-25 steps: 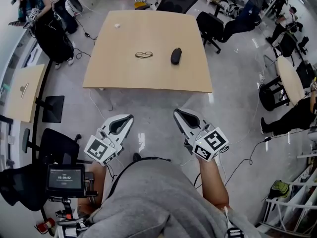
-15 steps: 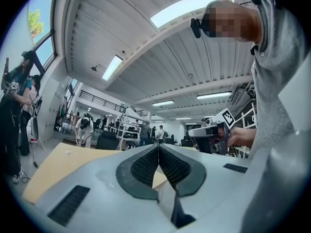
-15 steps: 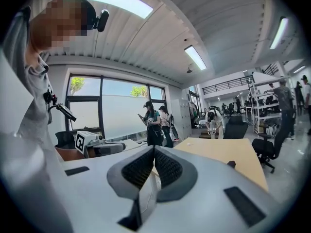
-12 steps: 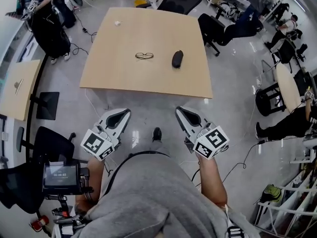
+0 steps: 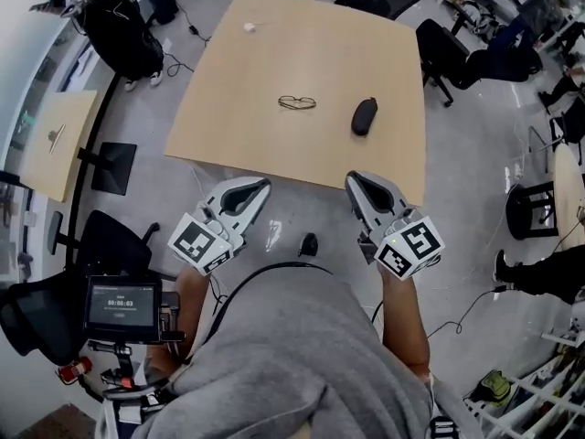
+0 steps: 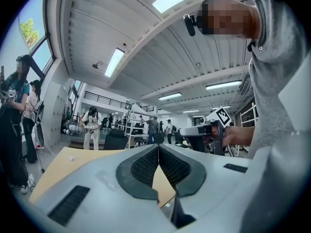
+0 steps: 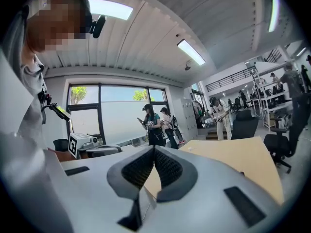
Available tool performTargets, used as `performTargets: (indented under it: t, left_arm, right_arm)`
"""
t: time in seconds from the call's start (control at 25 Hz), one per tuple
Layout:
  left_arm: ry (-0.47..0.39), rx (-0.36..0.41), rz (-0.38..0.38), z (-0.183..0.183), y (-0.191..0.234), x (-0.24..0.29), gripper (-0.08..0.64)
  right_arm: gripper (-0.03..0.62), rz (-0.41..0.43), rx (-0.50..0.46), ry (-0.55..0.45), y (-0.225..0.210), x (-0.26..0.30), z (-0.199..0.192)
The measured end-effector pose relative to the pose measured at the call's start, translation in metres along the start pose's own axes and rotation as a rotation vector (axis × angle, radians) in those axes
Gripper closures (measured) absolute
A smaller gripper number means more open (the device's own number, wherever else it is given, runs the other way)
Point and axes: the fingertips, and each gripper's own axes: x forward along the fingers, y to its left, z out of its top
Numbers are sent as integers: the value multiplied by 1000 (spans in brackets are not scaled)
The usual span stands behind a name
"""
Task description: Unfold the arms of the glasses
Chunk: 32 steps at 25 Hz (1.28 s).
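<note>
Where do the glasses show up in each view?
Head view: glasses in the upper middle, lying on the tan table, left of the dark case.
Left gripper view: glasses cannot be made out.
Right gripper view: glasses cannot be made out.
Shared landmark: the tan table appears in all three views.

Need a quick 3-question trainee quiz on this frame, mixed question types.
1. True or false: the glasses lie on the table, held by no hand-held gripper.
2. In the head view, the dark case lies on which side of the glasses? A left, B right.
3. Fill in: the left hand-held gripper and the right hand-held gripper both have jaws ____.
Key: 1 true; 2 B; 3 shut.
</note>
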Motion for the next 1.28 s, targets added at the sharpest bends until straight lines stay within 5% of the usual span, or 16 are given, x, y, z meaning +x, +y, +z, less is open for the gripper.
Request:
performTargets:
  t: [0.68,1.28]
  left_arm:
    - [38,59,55,11,66,128,554]
    - [71,48,2,-8,202,216,554]
  right_arm:
    - [584,120,8,-12,-133,77,34]
    - [584,23,-12,48,-216,183,45]
